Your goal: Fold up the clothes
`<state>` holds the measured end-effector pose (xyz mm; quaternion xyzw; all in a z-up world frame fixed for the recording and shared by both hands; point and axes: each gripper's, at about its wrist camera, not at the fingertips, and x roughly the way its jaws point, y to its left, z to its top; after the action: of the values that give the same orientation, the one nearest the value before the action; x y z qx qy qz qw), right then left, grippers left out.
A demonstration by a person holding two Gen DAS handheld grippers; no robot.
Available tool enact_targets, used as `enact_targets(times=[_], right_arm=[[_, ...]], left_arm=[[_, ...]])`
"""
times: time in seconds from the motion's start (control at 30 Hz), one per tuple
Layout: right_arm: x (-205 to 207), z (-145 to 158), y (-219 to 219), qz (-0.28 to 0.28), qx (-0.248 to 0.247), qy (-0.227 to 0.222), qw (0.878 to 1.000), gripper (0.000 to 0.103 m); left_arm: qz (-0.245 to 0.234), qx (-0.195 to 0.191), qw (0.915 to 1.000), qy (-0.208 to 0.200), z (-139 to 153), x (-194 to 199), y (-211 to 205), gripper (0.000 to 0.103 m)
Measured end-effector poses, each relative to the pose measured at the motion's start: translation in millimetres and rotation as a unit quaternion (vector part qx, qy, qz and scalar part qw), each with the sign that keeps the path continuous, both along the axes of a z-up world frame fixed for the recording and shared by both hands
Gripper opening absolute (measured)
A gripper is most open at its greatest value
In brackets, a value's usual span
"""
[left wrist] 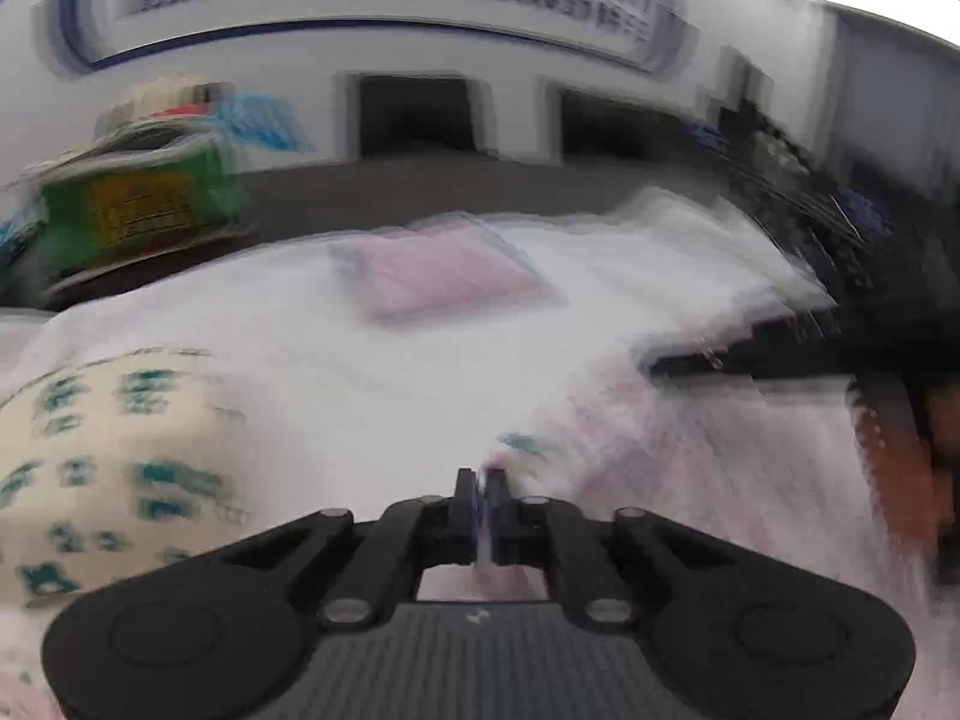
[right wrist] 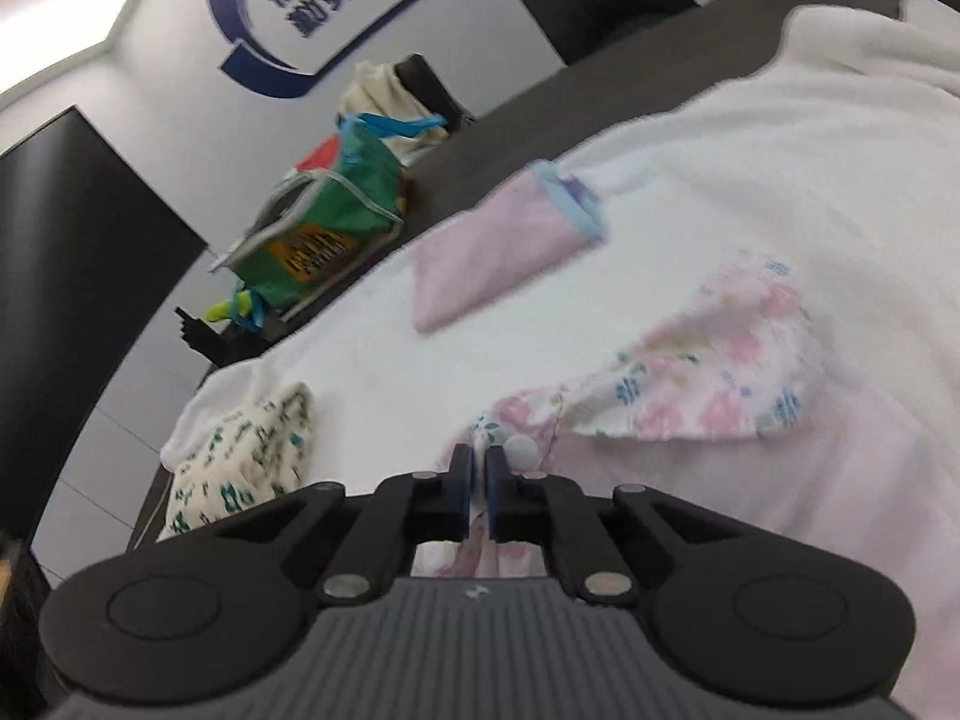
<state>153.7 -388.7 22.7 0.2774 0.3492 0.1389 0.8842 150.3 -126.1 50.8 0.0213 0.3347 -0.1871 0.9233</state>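
A pink floral garment [right wrist: 708,372] lies on the white cloth-covered table [right wrist: 750,168]. My right gripper [right wrist: 478,465] is shut on an edge of it near a white button, and the cloth runs back between the fingers. In the blurred left wrist view my left gripper [left wrist: 480,483] is shut on the same pale pink garment [left wrist: 690,468], pinching its edge. A folded pink garment [right wrist: 498,252] lies further back; it also shows in the left wrist view [left wrist: 444,270]. A cream garment with green print [right wrist: 252,450] lies at the left; it also shows in the left wrist view [left wrist: 108,468].
A green bag [right wrist: 318,234] with a cream bag [right wrist: 384,96] behind it stands past the table's far left edge. The green bag also shows in the left wrist view [left wrist: 132,204]. Dark monitors and a wall with blue lettering are behind. The table's dark edge [left wrist: 780,354] shows at the right.
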Motion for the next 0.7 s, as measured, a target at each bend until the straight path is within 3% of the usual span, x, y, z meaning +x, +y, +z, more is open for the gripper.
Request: enact_targets(times=[0.03, 0.07, 0.1, 0.13, 0.17, 0.2, 0.3, 0.37, 0.43, 0.47, 0.5, 0.53, 0.6, 0.7], right_arm=[[8, 0, 5, -0.006, -0.016, -0.006, 1.0, 0.017], [14, 0, 11, -0.017, -0.054, -0.005, 0.998, 0.046], [19, 0, 18, -0.028, -0.1, 0.001, 0.995, 0.057], [18, 3, 24, -0.031, -0.146, -0.005, 0.989, 0.06], [13, 6, 30, -0.029, -0.191, -0.019, 0.981, 0.06], [6, 10, 32, -0.02, -0.216, -0.035, 0.976, 0.06], [-18, 15, 25, 0.017, -0.202, -0.055, 0.978, 0.06], [-27, 9, 23, 0.042, -0.196, -0.052, 0.978, 0.059], [-29, -1, 25, 0.058, -0.196, -0.039, 0.978, 0.057], [-28, -6, 27, 0.062, -0.197, -0.034, 0.978, 0.048], [-27, -11, 27, 0.061, -0.197, -0.028, 0.978, 0.043], [-26, -16, 25, 0.055, -0.196, -0.022, 0.979, 0.034], [-24, -23, 21, 0.044, -0.19, -0.014, 0.981, 0.027], [-28, -11, 1, 0.017, -0.17, -0.034, 0.985, 0.029]], left_arm=[[0.029, 0.0, 0.9996, -0.004, 0, 9, 7, 0.009], [0.051, 0.016, 0.9986, -0.005, -3, 14, 11, 0.01], [0.071, 0.029, 0.9971, -0.005, -5, 18, 16, 0.01], [0.079, 0.027, 0.9965, 0.003, -6, 18, 25, 0.016], [0.086, 0.023, 0.996, 0.01, -7, 17, 34, 0.027], [0.082, 0.006, 0.9965, 0.015, -6, 14, 45, 0.03], [0.057, -0.026, 0.997, 0.046, -4, 13, 61, 0.034], [0.001, -0.02, 0.9984, 0.053, -7, 13, 48, 0.042], [-0.047, -0.004, 0.9971, 0.06, -17, 20, 32, 0.042], [-0.061, 0.0, 0.9958, 0.068, -22, 25, 25, 0.039], [-0.073, 0.006, 0.9946, 0.074, -28, 30, 19, 0.029], [-0.068, 0.023, 0.9953, 0.066, -30, 31, 15, 0.002], [-0.05, 0.055, 0.9968, 0.031, -31, 32, 9, 0.0], [0.0, 0.073, 0.9971, -0.022, -26, 34, 12, 0.0]])
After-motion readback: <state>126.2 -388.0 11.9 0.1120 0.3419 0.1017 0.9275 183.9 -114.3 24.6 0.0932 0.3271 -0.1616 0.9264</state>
